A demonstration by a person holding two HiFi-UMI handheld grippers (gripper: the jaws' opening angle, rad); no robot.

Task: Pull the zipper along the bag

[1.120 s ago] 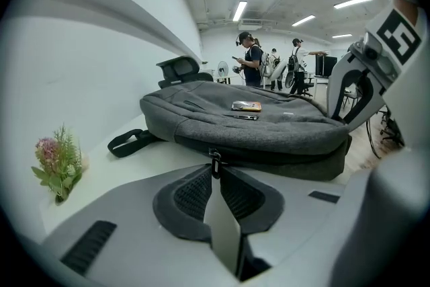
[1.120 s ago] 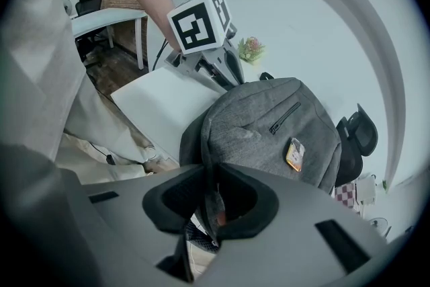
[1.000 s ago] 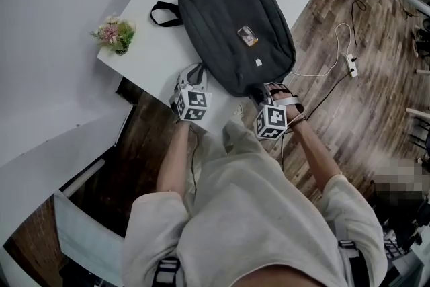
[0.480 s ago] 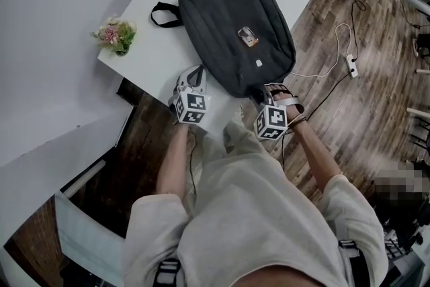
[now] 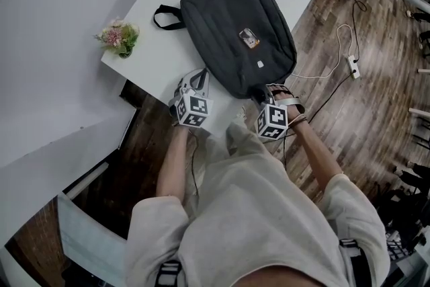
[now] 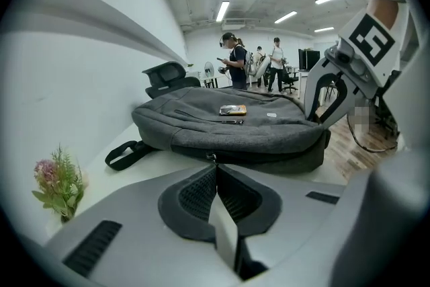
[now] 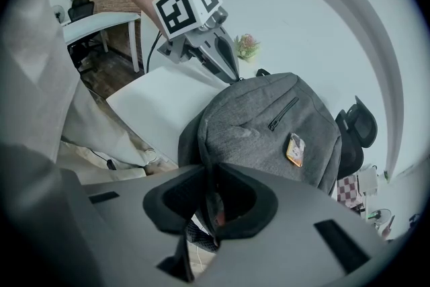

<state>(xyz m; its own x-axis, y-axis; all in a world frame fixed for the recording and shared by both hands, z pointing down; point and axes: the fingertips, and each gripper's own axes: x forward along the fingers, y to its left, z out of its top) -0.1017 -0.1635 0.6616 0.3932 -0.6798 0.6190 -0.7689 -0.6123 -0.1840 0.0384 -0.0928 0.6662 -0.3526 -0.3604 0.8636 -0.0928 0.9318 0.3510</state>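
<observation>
A dark grey backpack [image 5: 235,30] lies flat on the white table [image 5: 161,50], with a small orange tag [image 5: 248,37] on top. My left gripper [image 5: 203,72] is at the bag's near left side. In the left gripper view its jaws [image 6: 215,166] are shut, with the small metal zipper pull [image 6: 212,158] pinched at their tips. My right gripper [image 5: 263,92] is at the bag's near right corner. There its jaws [image 7: 213,175] are shut on a fold of the bag's fabric [image 7: 201,144]. Each gripper shows in the other's view: the left gripper [image 7: 228,70] and the right gripper [image 6: 322,114].
A small pot of flowers [image 5: 119,37] stands at the table's left edge. The bag's black strap loop [image 5: 164,15] lies toward it. A power strip [image 5: 351,65] and its cable lie on the wooden floor to the right. People [image 6: 235,64] stand far back in the room.
Both grippers stay at the bag's near edge. Only the head view has shifted a little.
</observation>
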